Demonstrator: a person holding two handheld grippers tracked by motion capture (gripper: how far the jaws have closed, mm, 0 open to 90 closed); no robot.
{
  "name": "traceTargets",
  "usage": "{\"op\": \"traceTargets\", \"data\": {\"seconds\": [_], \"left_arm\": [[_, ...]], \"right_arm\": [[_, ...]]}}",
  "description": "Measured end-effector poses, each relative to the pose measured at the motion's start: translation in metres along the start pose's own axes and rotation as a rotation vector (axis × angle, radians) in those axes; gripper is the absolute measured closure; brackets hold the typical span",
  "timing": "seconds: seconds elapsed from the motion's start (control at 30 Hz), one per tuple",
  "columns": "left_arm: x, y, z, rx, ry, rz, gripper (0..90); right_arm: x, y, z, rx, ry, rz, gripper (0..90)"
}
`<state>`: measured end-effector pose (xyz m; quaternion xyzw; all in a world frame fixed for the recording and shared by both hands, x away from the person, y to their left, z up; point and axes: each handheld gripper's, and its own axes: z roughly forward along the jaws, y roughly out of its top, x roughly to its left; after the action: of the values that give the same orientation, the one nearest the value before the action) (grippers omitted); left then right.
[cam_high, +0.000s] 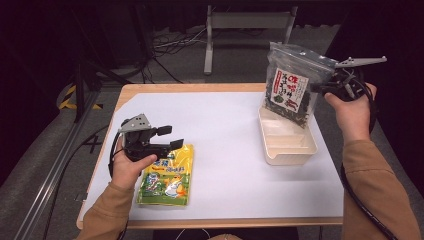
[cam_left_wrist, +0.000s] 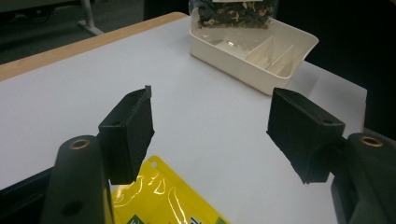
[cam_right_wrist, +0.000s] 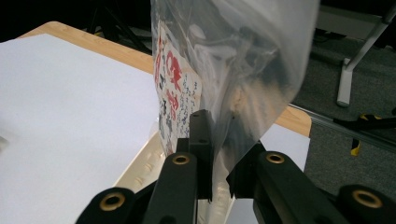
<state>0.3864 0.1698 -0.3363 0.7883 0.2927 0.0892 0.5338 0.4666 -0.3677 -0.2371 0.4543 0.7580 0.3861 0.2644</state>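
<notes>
Bag label (cam_high: 291, 90): red script, perhaps Japanese.

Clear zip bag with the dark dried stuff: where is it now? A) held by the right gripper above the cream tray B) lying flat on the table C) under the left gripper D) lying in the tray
A: the right gripper is shut on the clear zip bag, which hangs over the cream divided tray; the left gripper is open above the yellow snack packet.
</notes>
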Motion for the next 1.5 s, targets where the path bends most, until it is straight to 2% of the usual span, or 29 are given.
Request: {"op": "traceTargets", "data": {"seconds": [0.3,0.6,1.07,1.17,1.23,1.3,1.33,1.43,1.5], "left_arm": [[0.002,-0.001,0.001,0.006,0.003,0.006,31.7],[0.002,-0.002,0.001,0.013,0.001,-0.002,31.1],[0.006,-0.003,0.002,0.029,0.010,-0.011,29.5],[0.006,-0.002,0.002,0.034,0.017,-0.016,29.0],[0.008,-0.002,0.001,0.038,0.028,-0.005,28.5],[0.008,-0.001,0.000,0.052,0.042,-0.014,28.4],[0.009,0.000,0.000,0.052,0.050,-0.004,28.2],[0.011,0.000,-0.001,0.057,0.053,-0.014,27.7],[0.012,0.000,-0.002,0.058,0.065,-0.007,27.5]], "right_arm": [[-0.005,-0.012,0.010,0.028,0.019,0.025,79.7],[-0.011,-0.018,0.011,0.038,0.008,0.047,74.5],[-0.012,-0.026,0.000,0.015,-0.002,0.094,48.7],[-0.011,-0.027,-0.005,0.008,-0.005,0.095,46.7],[-0.008,-0.028,-0.009,0.003,-0.009,0.092,45.6],[-0.005,-0.029,-0.014,-0.004,-0.011,0.089,45.2],[-0.003,-0.029,-0.017,-0.010,-0.011,0.089,44.9],[0.005,-0.031,-0.025,-0.027,-0.004,0.080,43.9],[0.010,-0.033,-0.029,-0.041,0.004,0.080,43.8]]}}
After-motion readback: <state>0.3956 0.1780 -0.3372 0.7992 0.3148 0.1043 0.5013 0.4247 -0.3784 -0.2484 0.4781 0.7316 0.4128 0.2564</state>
